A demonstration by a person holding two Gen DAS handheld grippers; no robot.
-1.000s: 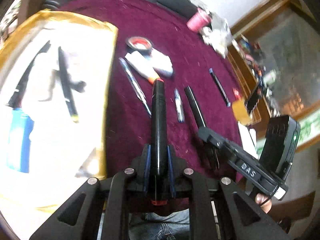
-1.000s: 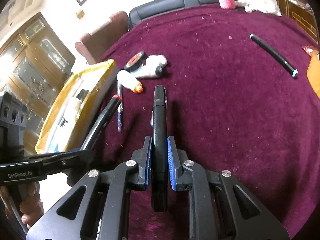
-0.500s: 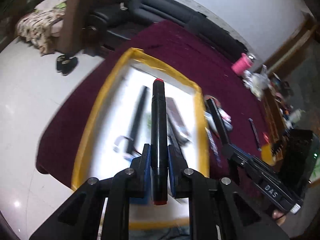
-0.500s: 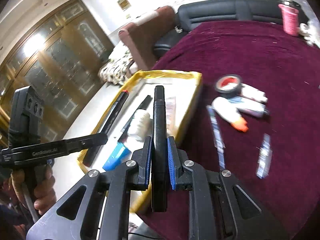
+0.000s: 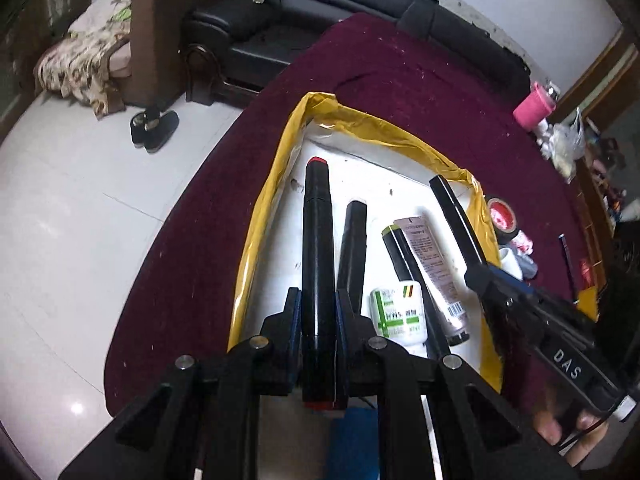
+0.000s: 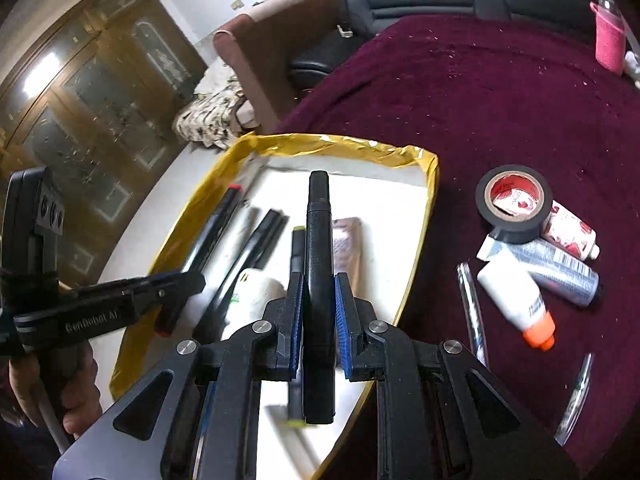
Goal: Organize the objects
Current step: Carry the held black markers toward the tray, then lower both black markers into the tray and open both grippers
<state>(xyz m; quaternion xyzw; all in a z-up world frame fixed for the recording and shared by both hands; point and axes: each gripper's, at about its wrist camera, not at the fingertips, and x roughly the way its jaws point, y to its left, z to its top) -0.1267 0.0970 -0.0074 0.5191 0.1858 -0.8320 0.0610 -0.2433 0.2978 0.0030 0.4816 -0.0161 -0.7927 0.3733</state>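
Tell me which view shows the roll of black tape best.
The right wrist view: the roll of black tape lies whole and unobstructed on the maroon cloth, beside the yellow-rimmed tray, leaning on tubes. In the left wrist view the roll is small, near the frame's edge, partly behind the tray rim.

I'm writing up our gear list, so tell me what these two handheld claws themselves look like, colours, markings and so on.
Both are matte black with angular, cut-out frames and silver bolt heads. The left claw and right claw have blue pads on the inner faces of their fingers. White lettering reads "DAS" on the right unit's side and "GenRobot AI" on the left's. Bare hands hold them; no sleeves show.
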